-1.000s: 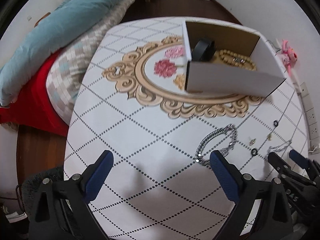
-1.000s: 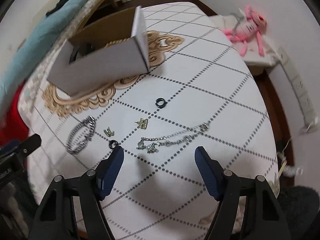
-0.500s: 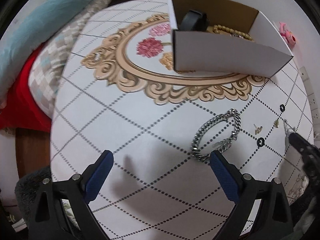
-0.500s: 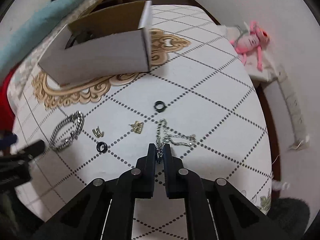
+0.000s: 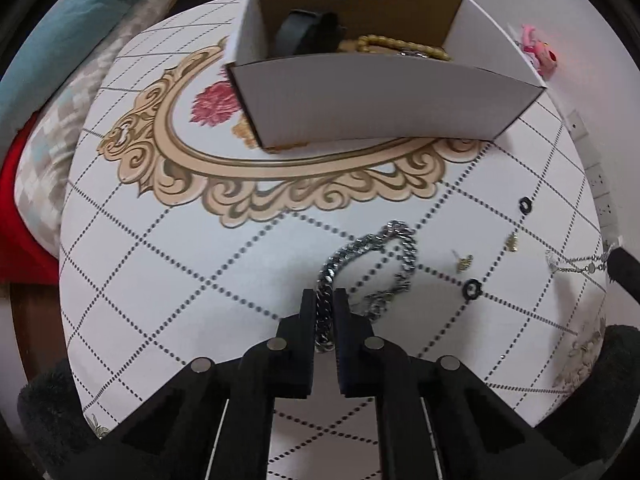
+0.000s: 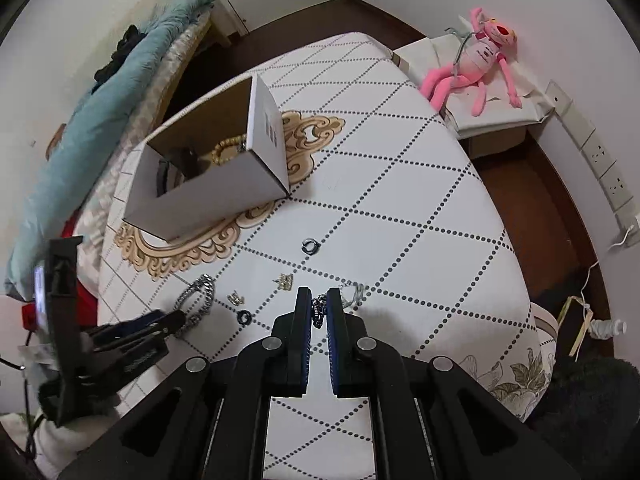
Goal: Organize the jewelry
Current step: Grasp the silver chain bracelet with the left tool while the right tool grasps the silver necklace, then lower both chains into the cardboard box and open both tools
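Observation:
My left gripper (image 5: 324, 300) is shut on the thick silver chain bracelet (image 5: 372, 248), which still lies on the table. My right gripper (image 6: 319, 300) is shut on the thin silver necklace (image 6: 356, 294), lifted a little, with its end trailing. The open cardboard box (image 5: 372, 100) stands at the back and holds a black band (image 5: 304, 32) and a wooden bead bracelet (image 5: 400, 46). Two black rings (image 5: 472, 289) (image 5: 525, 204) and two small gold earrings (image 5: 464, 261) (image 5: 513, 242) lie loose on the table. The box also shows in the right wrist view (image 6: 216, 188).
The round table (image 5: 160, 280) has a white dotted-diamond cloth with a gold floral pattern. A bed with a teal blanket (image 6: 100, 120) is to the left. A pink plush toy (image 6: 480, 64) lies on a stand to the right, by wall sockets (image 6: 600, 176).
My left gripper moved forward and shut on the thick bracelet. My right gripper shut on the thin necklace and has risen with it, dragging the chain together.

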Demonstrator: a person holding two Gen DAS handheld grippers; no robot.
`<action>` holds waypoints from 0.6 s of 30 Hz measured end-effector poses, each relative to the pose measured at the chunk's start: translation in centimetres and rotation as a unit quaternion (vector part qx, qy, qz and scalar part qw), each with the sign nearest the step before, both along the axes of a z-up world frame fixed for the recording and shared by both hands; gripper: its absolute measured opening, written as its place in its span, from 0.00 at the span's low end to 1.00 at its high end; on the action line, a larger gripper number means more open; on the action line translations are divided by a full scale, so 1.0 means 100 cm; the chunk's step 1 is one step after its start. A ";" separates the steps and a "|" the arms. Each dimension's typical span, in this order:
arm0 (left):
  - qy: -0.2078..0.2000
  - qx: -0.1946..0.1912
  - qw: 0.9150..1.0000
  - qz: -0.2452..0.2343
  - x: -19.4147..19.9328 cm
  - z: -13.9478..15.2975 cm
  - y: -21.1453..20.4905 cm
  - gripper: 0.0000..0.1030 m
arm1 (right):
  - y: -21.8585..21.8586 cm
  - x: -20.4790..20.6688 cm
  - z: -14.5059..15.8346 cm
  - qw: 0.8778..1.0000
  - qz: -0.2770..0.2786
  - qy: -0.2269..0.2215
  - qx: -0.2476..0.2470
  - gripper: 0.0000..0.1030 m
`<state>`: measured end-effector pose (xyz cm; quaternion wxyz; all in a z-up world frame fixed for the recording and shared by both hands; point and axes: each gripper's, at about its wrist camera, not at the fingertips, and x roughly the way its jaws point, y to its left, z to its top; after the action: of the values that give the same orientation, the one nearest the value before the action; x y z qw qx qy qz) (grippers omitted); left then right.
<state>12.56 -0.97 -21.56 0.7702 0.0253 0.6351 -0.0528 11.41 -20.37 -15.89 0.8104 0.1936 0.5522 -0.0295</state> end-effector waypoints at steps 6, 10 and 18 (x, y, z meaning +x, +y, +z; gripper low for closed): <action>-0.013 -0.024 1.000 0.011 -0.007 0.012 0.002 0.05 | 0.004 0.001 0.016 1.000 0.003 -0.016 0.008 0.07; -0.023 -0.046 0.999 0.016 -0.010 0.031 0.010 0.05 | 0.005 0.002 0.027 0.999 0.007 -0.028 0.016 0.07; -0.074 -0.094 0.993 0.014 0.003 0.098 0.020 0.05 | 0.007 0.012 0.062 0.997 0.019 -0.064 0.041 0.07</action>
<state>12.86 1.05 -11.74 0.8149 -0.0525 0.5686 -0.0998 12.62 -19.71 -9.71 0.8359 0.2176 0.5035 0.0210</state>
